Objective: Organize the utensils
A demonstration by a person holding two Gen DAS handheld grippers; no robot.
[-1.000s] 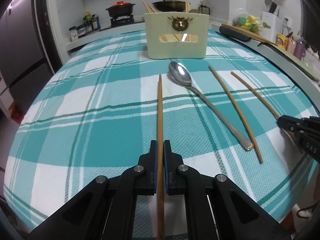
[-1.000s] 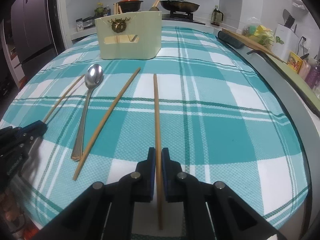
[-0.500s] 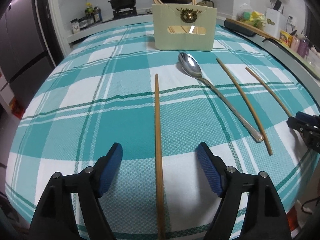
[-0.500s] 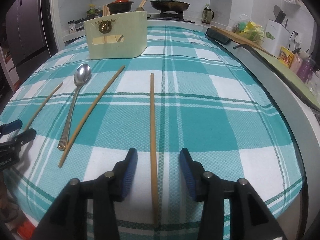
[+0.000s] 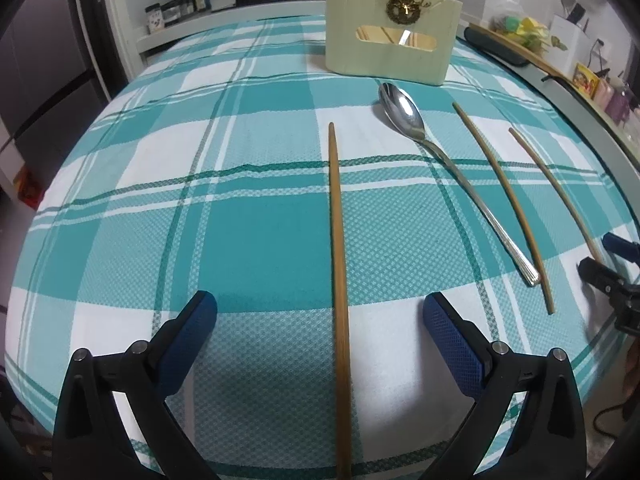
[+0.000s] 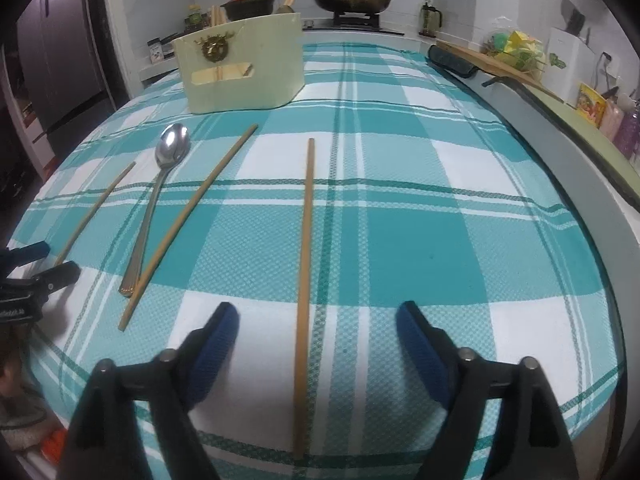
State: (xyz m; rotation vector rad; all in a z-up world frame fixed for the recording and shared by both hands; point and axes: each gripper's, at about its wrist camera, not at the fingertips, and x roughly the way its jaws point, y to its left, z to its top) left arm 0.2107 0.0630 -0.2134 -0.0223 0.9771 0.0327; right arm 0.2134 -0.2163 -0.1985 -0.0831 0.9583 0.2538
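I can't read any text here; the lettering on my left gripper [image 6: 32, 264] at the edge is too blurred to make out

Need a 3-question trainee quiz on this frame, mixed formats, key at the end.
1. True or false: the spoon lies with its bowl toward the holder.
2. How many chopsticks lie loose on the cloth? A) two B) three C) four
3. What lies between the pads of the right gripper, and do they press on it?

Key
1. True.
2. C: one at the left gripper, the inner chopstick beside the spoon, the outer chopstick and its other end, seen from the right wrist as the near chopstick; plus the left chopstick.
3. The near chopstick; no, the jaws are opening and stand clear of it.
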